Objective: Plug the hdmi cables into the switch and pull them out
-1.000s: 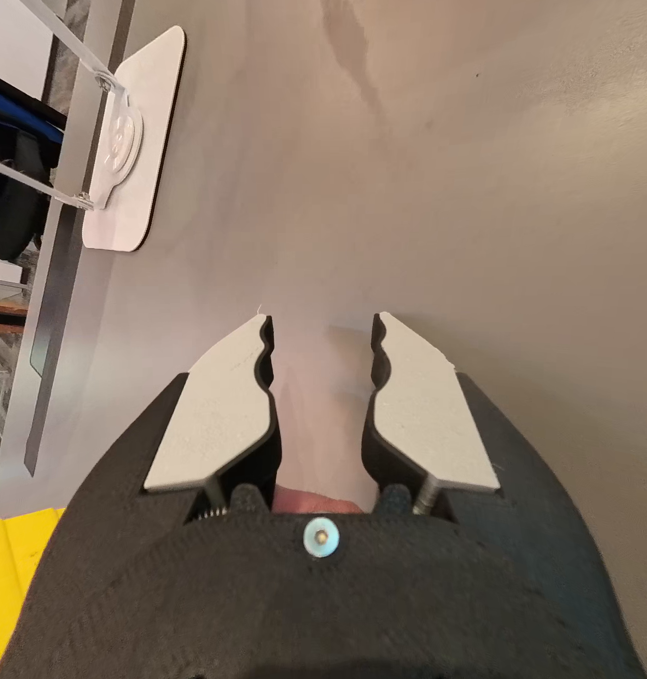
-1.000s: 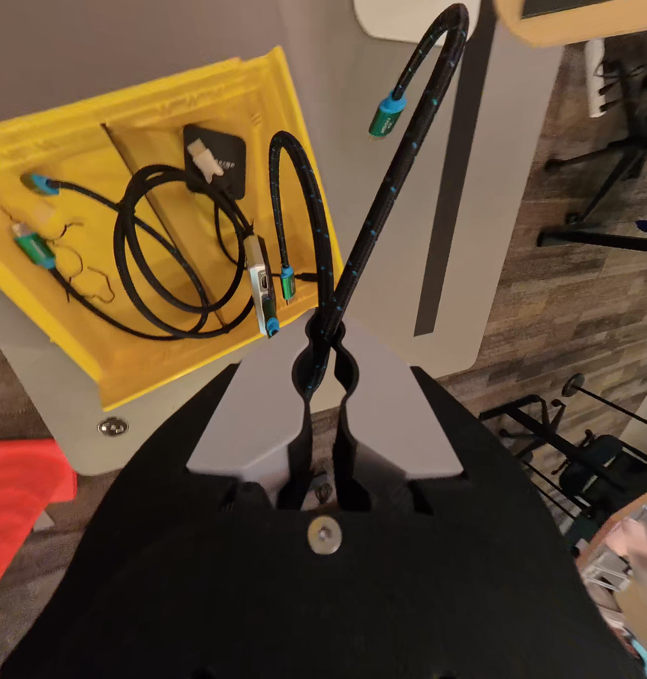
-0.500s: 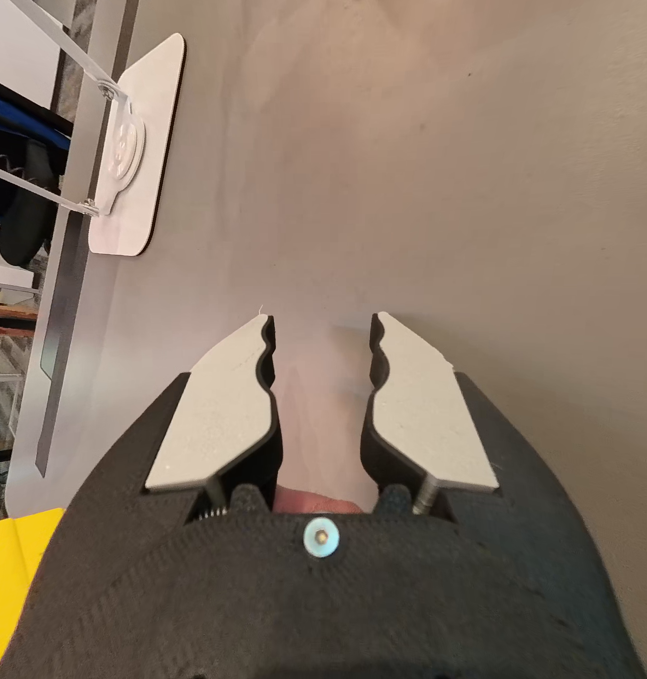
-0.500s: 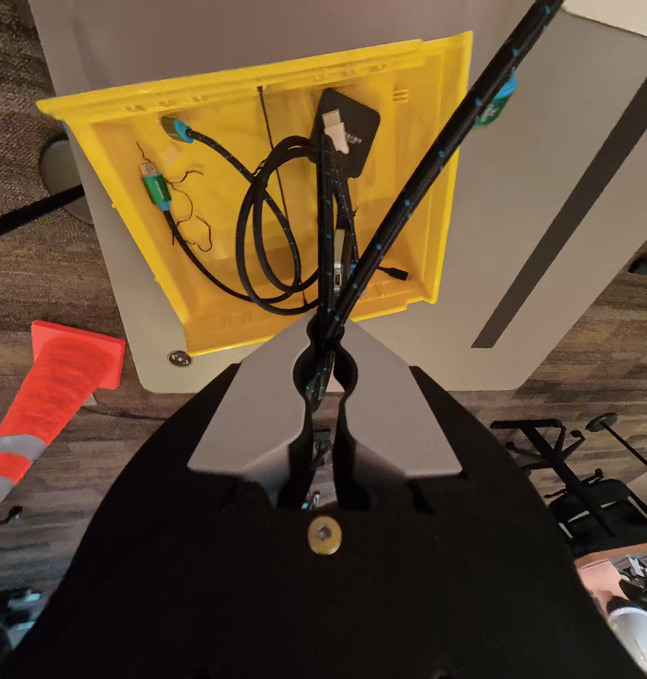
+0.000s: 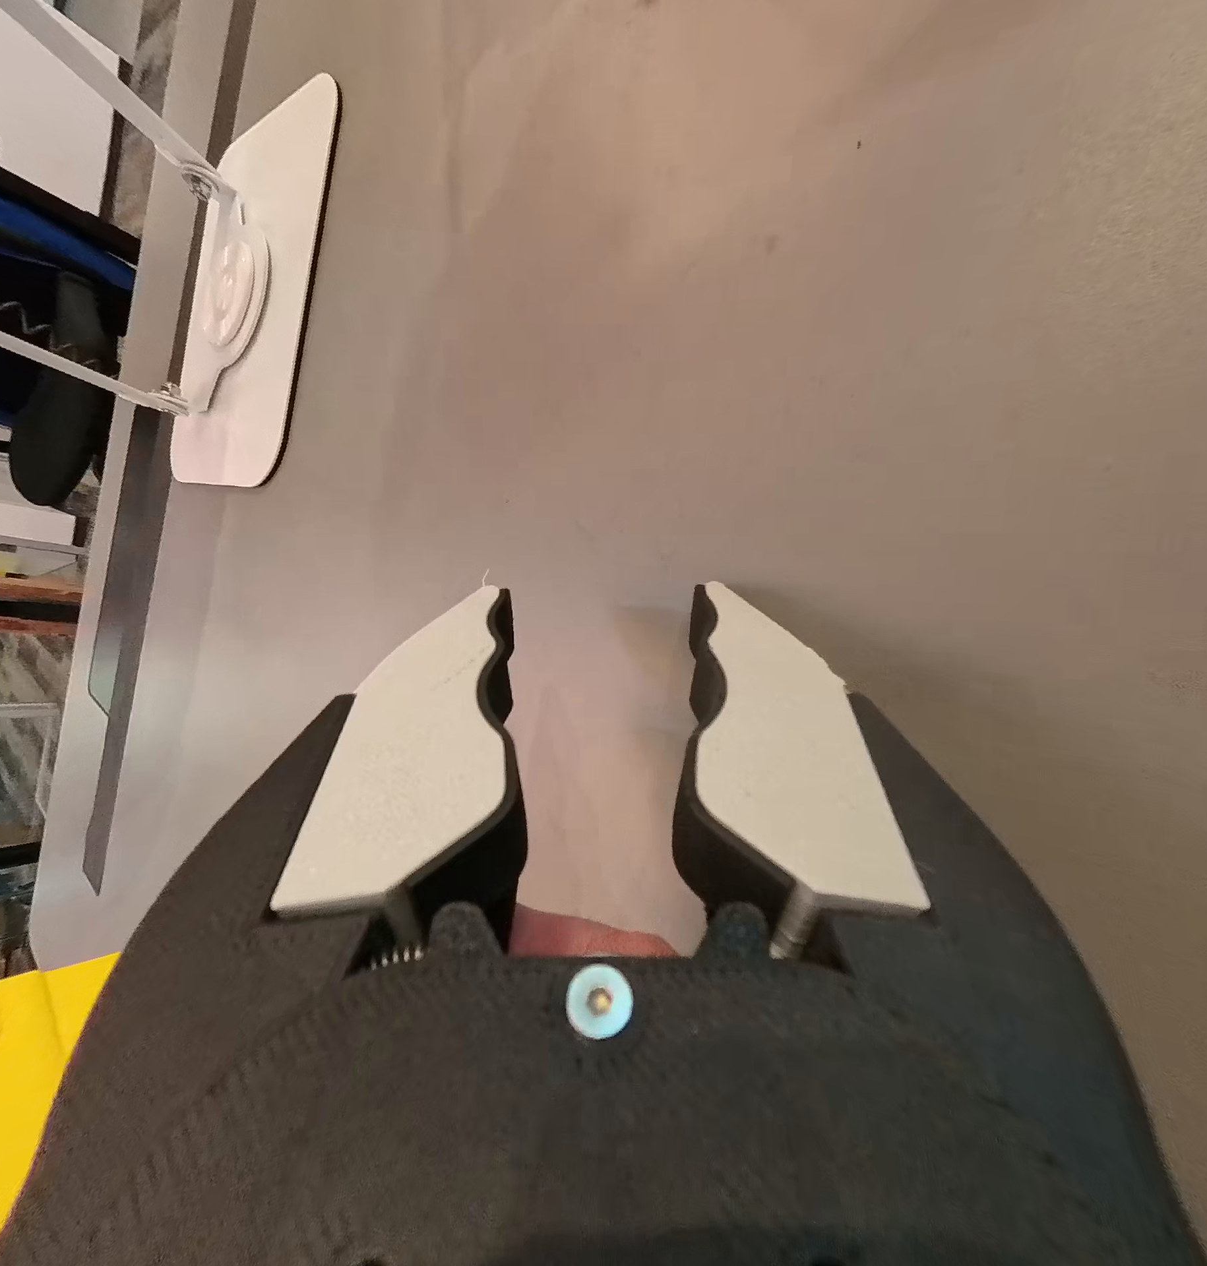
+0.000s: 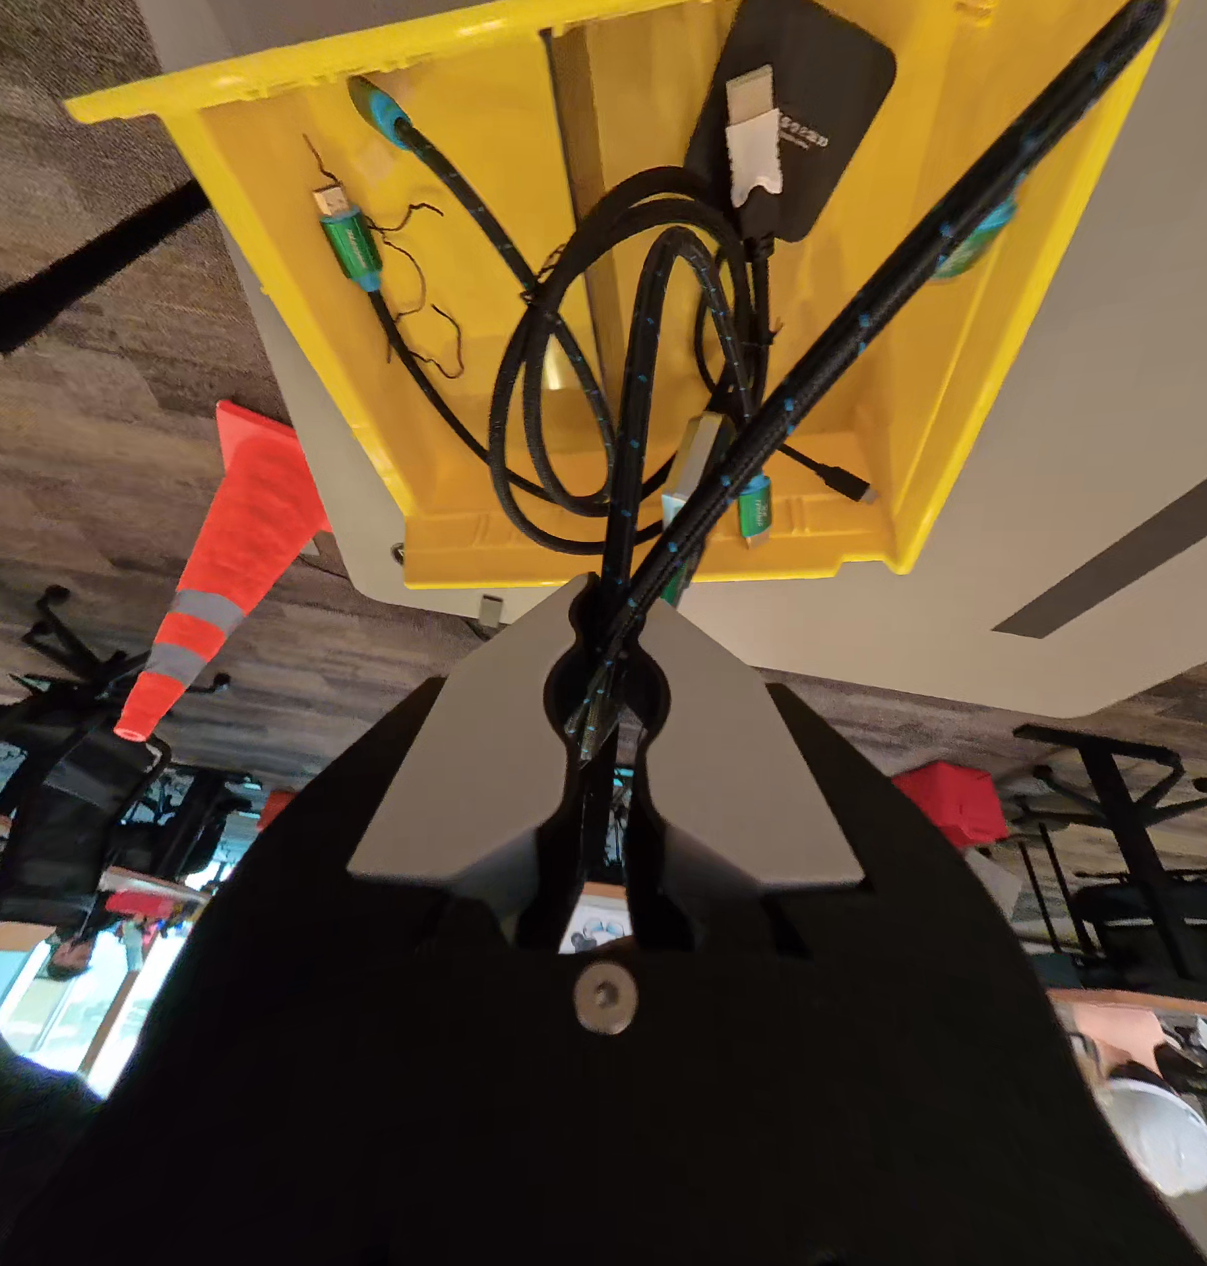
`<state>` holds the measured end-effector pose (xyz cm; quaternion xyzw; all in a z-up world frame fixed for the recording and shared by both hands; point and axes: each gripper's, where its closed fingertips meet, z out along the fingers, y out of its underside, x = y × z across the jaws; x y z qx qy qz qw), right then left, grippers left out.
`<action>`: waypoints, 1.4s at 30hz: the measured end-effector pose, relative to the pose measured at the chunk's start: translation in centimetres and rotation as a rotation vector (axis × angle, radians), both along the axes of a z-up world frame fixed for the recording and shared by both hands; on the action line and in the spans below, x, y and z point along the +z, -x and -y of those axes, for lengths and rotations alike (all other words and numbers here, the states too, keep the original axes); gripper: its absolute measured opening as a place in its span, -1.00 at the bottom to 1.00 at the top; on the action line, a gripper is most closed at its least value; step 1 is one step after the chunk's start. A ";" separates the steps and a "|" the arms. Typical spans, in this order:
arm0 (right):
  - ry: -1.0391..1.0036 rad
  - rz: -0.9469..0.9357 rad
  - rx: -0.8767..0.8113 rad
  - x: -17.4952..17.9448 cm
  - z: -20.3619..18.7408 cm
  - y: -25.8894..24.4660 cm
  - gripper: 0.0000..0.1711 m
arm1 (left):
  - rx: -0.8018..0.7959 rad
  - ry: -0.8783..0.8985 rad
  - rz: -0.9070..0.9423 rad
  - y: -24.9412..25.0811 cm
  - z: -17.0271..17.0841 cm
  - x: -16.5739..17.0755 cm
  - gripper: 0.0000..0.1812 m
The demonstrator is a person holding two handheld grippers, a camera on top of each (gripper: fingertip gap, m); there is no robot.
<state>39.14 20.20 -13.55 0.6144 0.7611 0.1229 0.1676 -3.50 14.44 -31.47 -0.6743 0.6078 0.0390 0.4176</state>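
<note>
Orange cone [image 6: 244, 541] beside yellow bin [image 6: 930, 438]

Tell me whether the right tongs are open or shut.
Shut on the braided HDMI cable: the right tongs have their fingers closed together, and the cable passes through the round notch between them.
</note>
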 end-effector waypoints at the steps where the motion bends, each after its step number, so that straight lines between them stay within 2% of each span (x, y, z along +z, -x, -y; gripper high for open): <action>1: -0.009 0.028 0.001 -0.1 -0.6 0.2 -0.99 | -0.002 0.000 -0.001 0.0 0.0 0.0 -0.46; 6: -0.187 0.142 0.014 -0.2 -6.2 0.8 -0.97 | -0.009 0.002 0.000 0.0 0.1 0.0 -0.46; 13: -0.338 0.148 0.095 -3.7 -11.3 3.6 -0.90 | -0.018 0.001 0.002 -0.1 0.2 0.0 -0.46; 17: -0.409 0.153 0.134 -6.3 -13.2 4.5 -0.65 | -0.019 0.003 0.003 -0.1 0.2 0.0 -0.45; 21: -0.512 0.086 0.115 -5.3 -14.6 5.7 -0.51 | -0.006 0.012 0.012 -0.1 0.1 0.0 -0.44; 23: -0.527 0.019 0.078 -4.4 -14.5 6.3 -0.28 | -0.007 0.010 0.010 -0.1 0.1 0.0 -0.44; 28: -0.601 -0.114 0.010 -0.9 -14.2 6.4 -0.16 | 0.001 0.003 0.001 -0.1 -0.1 0.1 -0.41; 30: -0.625 -0.202 -0.045 0.7 -13.5 6.5 -0.14 | 0.020 -0.010 -0.015 0.2 -0.3 0.3 -0.37; 33: -0.765 -0.337 -0.152 4.9 -12.5 5.6 -0.15 | 0.037 -0.028 0.012 0.4 -0.5 1.1 -0.36; 36: -0.785 -0.555 -0.360 7.2 -9.1 3.2 -0.18 | 0.060 -0.065 0.045 0.8 -0.7 3.1 -0.35; 40: -0.750 -0.632 -0.707 4.5 -4.1 -5.7 -0.10 | 0.130 -0.176 0.098 2.7 -1.0 8.7 -0.31; 42: -0.727 -0.693 -0.882 1.8 -2.1 -9.5 -0.26 | 0.226 -0.276 0.127 5.7 -1.9 12.7 -0.29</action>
